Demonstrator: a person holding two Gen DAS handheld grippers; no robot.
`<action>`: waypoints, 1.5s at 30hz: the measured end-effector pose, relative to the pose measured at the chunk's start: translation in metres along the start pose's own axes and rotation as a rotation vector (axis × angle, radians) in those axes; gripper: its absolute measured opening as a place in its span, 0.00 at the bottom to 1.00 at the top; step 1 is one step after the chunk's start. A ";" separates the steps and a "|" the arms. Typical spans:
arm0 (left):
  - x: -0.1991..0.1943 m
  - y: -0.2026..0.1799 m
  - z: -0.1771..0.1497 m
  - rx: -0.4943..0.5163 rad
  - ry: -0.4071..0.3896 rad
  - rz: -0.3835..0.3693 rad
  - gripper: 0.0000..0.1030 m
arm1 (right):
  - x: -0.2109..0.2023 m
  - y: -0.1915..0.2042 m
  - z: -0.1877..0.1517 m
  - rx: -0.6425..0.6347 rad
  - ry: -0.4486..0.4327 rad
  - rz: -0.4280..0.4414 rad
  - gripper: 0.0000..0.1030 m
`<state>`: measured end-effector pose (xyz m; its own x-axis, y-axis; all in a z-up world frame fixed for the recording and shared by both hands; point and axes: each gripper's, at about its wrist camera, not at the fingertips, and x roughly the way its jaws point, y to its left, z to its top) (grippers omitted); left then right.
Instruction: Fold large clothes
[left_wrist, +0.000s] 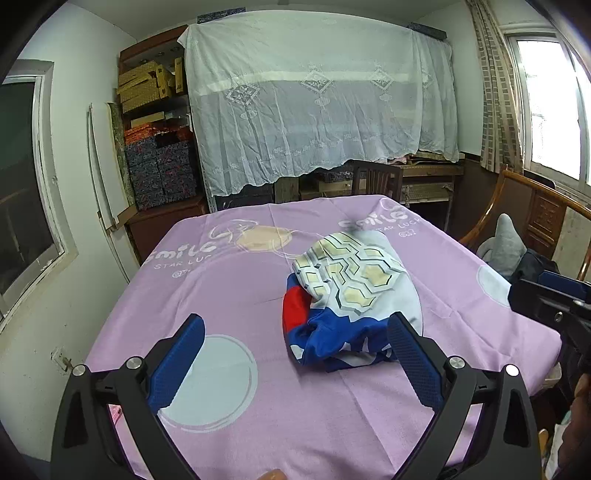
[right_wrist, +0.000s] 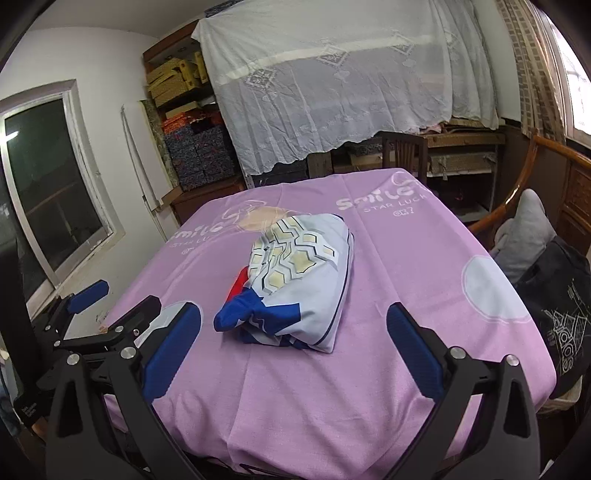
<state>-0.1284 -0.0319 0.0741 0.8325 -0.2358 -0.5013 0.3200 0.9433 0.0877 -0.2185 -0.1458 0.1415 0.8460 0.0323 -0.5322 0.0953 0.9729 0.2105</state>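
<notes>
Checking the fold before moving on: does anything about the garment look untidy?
Yes. The garment sits as a lumpy bundle on the purple sheet, with its blue and red end bunched and sticking out at the near left.

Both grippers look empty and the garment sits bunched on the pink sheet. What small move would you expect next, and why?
Probably a reach in with the left gripper to pinch the blue edge of the garment nearest it. Both the left and the right gripper are open and hold nothing, and the garment lies bunched in a loose heap on the pink sheet, so it seems to need spreading before any fold.
</notes>
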 end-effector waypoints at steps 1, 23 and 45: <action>0.001 -0.001 0.000 0.003 0.004 0.000 0.97 | 0.004 0.003 -0.001 -0.011 0.005 -0.010 0.95; 0.045 0.006 -0.011 -0.021 0.115 0.016 0.97 | 0.064 0.006 -0.012 -0.001 0.126 -0.012 0.95; 0.039 0.004 -0.011 -0.017 0.109 0.007 0.97 | 0.058 0.015 -0.015 -0.010 0.118 -0.011 0.95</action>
<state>-0.0998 -0.0346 0.0451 0.7800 -0.2034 -0.5918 0.3062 0.9488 0.0776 -0.1754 -0.1263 0.1016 0.7775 0.0472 -0.6271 0.0988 0.9756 0.1960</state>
